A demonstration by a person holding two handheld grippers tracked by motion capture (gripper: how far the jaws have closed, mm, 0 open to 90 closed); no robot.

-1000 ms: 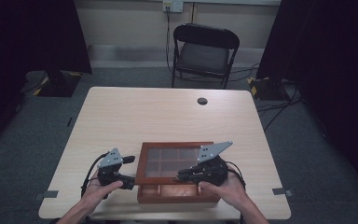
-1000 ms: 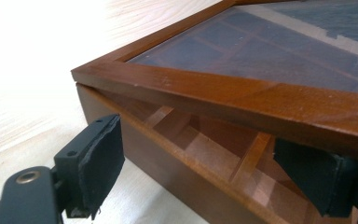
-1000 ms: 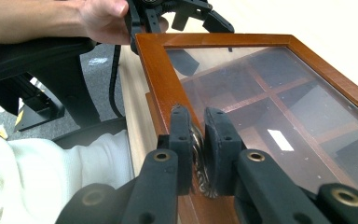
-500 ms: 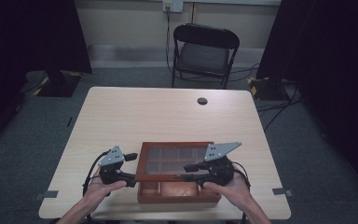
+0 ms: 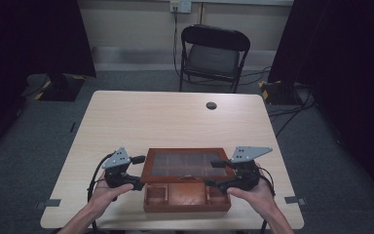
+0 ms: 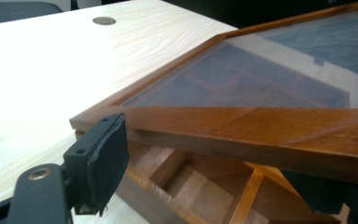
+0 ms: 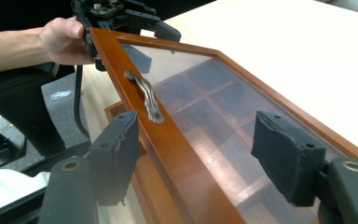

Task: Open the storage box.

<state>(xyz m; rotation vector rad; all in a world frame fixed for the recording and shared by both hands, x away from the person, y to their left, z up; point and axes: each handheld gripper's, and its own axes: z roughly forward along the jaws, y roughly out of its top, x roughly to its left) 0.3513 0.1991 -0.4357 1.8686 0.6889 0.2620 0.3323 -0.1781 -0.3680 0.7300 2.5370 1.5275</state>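
We straddle the raised glass-paned brown wooden lid (image 5: 189, 165) with left gripper (image 5: 137, 171) and right gripper (image 5: 213, 174), jaws wide apart, clamping nothing.

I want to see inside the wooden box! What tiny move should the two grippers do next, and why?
Probably both should tip the glass lid a little higher. It is only partly raised, its front edge just above the box. The left gripper and right gripper straddle its front corners with wide jaws, so lifting together should keep it level.
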